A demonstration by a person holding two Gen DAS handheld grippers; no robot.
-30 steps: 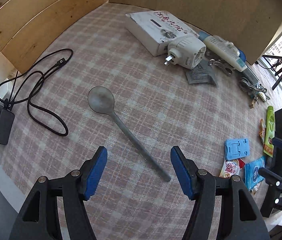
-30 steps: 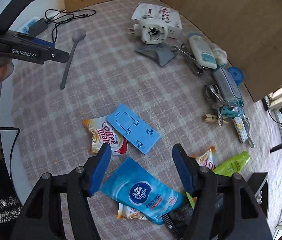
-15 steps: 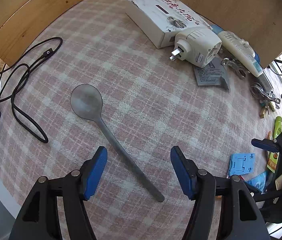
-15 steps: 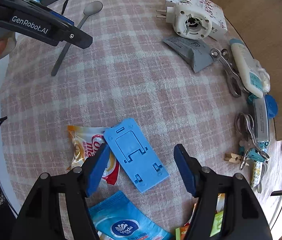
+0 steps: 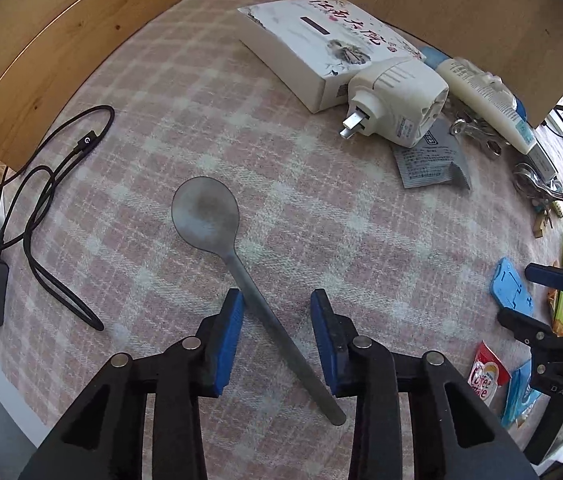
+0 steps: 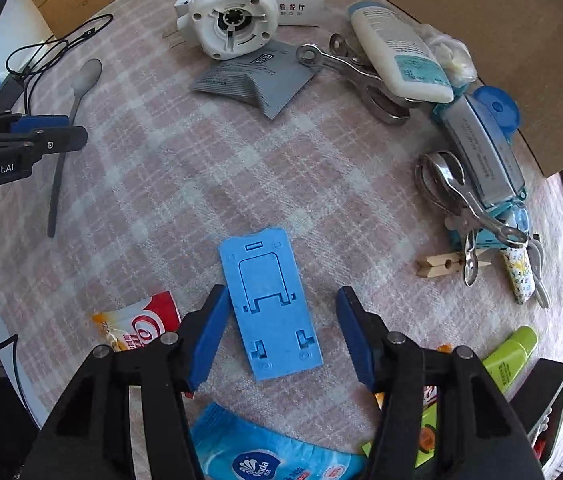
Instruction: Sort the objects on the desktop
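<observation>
The left gripper (image 5: 275,320) is closing its fingers around the spoon (image 5: 241,276) handle, one pad just touching, the other still clear. The handle is lying diagonally across the gap on the checked tabletop (image 5: 321,220), so the pads are likely twisting or skidding it flat instead of lifting. The right gripper (image 6: 281,320) is narrowing, still wide, over the blue phone stand (image 6: 269,300); that thin plate is risking slipping under the fingertips.

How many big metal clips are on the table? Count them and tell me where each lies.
2. One metal clip lies partly under the white lotion tube; the other lies against the blue case. The clutter there may hide more.
</observation>
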